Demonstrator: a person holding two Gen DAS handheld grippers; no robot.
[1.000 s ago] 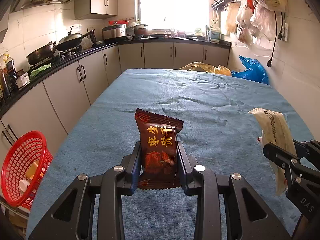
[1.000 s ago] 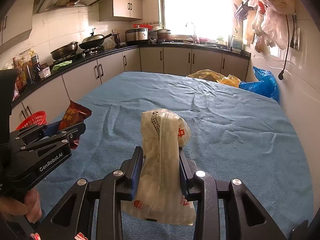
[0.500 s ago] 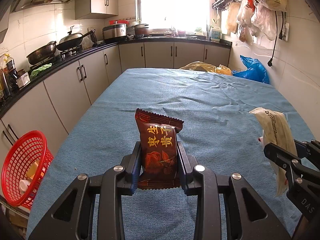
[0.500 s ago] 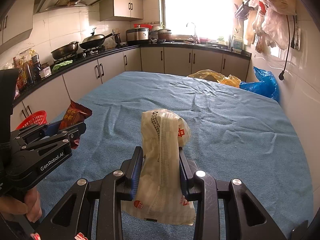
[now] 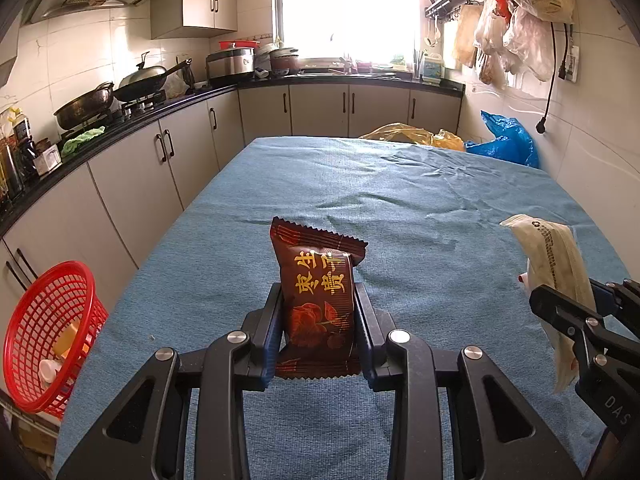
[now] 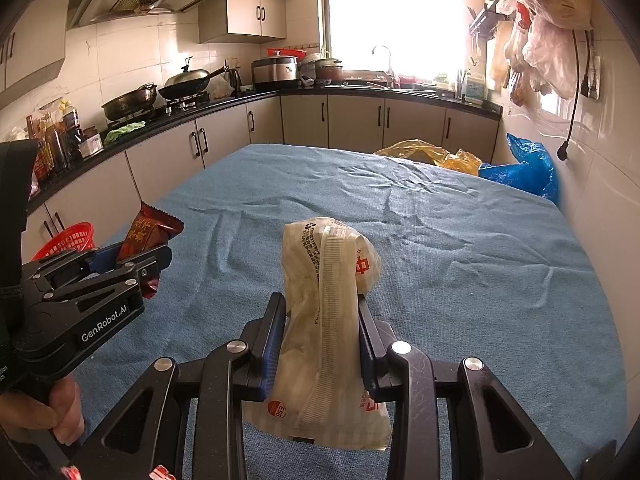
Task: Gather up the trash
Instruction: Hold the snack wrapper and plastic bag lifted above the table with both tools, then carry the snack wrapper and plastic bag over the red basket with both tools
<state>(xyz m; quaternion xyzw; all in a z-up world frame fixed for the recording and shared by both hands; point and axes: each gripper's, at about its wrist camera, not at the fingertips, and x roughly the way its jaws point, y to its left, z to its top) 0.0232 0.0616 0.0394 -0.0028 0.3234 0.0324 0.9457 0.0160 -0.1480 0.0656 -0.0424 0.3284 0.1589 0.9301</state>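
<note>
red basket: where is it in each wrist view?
Left wrist: red basket at the lower left edge, beside the blue-covered table, some items inside.
Right wrist: red basket mid-left, partly hidden behind the left gripper.
Shared landmark: blue plastic bag at the table's far right corner.

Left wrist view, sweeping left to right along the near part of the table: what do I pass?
red basket → brown snack packet clamped in the left gripper → cream wrapper held by the right gripper.

The brown snack packet (image 5: pixel 318 300) was glossy foil. The pale wrapper (image 6: pixel 328 320) looked like thin crinkled plastic. The tablecloth (image 5: pixel 400 200) was matt blue cloth.
</note>
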